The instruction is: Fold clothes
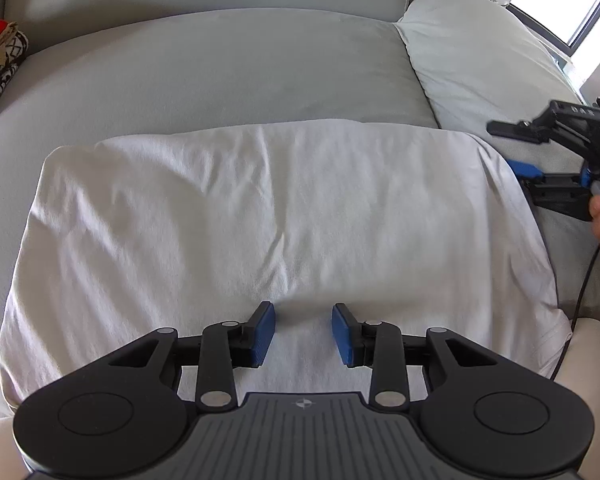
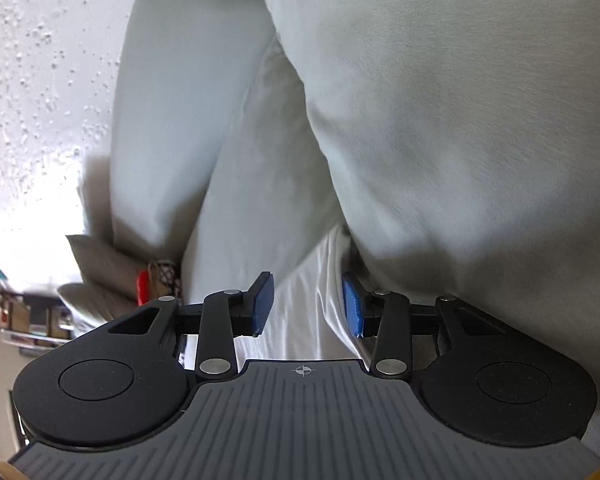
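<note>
Now we see the white shirt (image 1: 276, 216) lying folded and flat on the grey sofa cushion (image 1: 220, 72), which serves as our landmark. Our left gripper (image 1: 303, 332) hovers over the shirt's near edge, jaws apart, nothing between them. Our right gripper (image 2: 308, 304) sits at the shirt's right edge, jaws closing around a fold, pads not yet pressing. A patterned bundle (image 1: 0, 60) lies at the cushion's far left.

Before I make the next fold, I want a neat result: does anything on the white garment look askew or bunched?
Mostly flat. The white garment shows light creases, and its right edge droops rumpled off the sofa cushion.
</note>
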Demonstrator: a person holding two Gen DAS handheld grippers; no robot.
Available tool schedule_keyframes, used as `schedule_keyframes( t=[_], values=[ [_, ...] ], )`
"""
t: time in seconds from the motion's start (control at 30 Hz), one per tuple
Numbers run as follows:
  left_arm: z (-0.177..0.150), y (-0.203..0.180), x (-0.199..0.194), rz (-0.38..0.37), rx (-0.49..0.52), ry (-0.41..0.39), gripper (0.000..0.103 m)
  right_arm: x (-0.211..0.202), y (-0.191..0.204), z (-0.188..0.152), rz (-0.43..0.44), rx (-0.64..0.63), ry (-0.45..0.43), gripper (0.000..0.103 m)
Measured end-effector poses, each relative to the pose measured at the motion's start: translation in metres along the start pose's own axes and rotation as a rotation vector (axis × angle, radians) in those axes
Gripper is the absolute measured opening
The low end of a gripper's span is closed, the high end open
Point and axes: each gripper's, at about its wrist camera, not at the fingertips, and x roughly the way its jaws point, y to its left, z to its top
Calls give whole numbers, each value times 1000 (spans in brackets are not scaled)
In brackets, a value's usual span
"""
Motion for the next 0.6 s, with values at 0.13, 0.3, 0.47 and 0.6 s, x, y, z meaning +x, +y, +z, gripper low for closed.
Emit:
schedule_keyframes(
  t=[0.13,0.3,0.47,0.6],
  values=[
    [0,0,0,-1,0,-2,33,22,7,5,-45,0,8,40],
    [-1,0,-1,-3,1,-4,33,38,5,10,-58,78,-46,33],
    [-2,2,-1,-11,-6,-10,33,43,8,5,-61,116,-129,20],
    [-3,3,-1,-19,-13,-14,34,35,11,-1,-67,114,-197,12]
  ],
)
